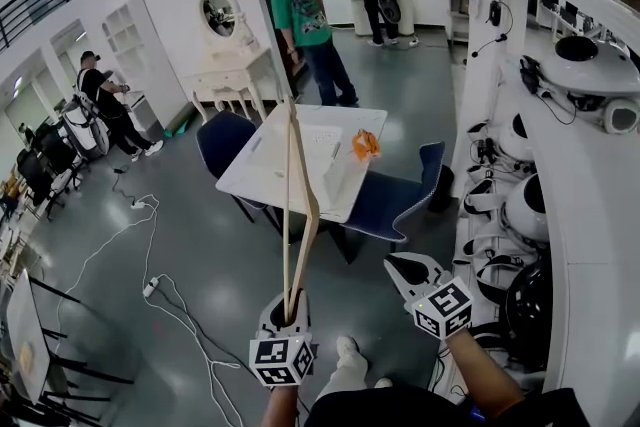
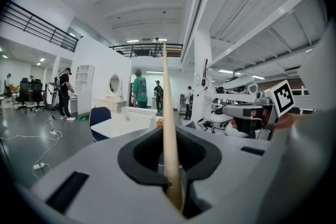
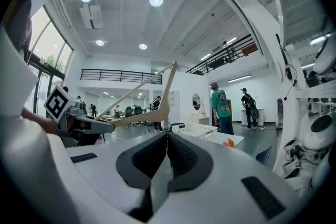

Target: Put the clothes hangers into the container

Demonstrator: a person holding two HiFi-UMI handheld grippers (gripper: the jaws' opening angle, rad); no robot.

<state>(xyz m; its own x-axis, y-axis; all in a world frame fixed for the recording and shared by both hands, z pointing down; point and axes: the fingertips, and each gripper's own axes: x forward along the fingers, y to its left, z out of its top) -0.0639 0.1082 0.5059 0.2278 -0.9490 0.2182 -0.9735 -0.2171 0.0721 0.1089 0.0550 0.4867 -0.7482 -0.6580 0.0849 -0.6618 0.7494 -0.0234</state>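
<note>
Wooden, pale clothes hanger (image 1: pixel 287 205) is pinched by one end in the left tool (image 1: pixel 290 303), with the rest poking out toward 12 o'clock. The right tool (image 1: pixel 405 265) is pressed together, empty. My guess is that long lever could swivel or slip from such a small bite. White slatted basket (image 2: pixel 139 111) sits well off on the white surface (image 1: pixel 262 170) at 12. Blue chairs (image 1: pixel 222 140) crowd its edges at 11 and 1, but there's open floor between.
</note>
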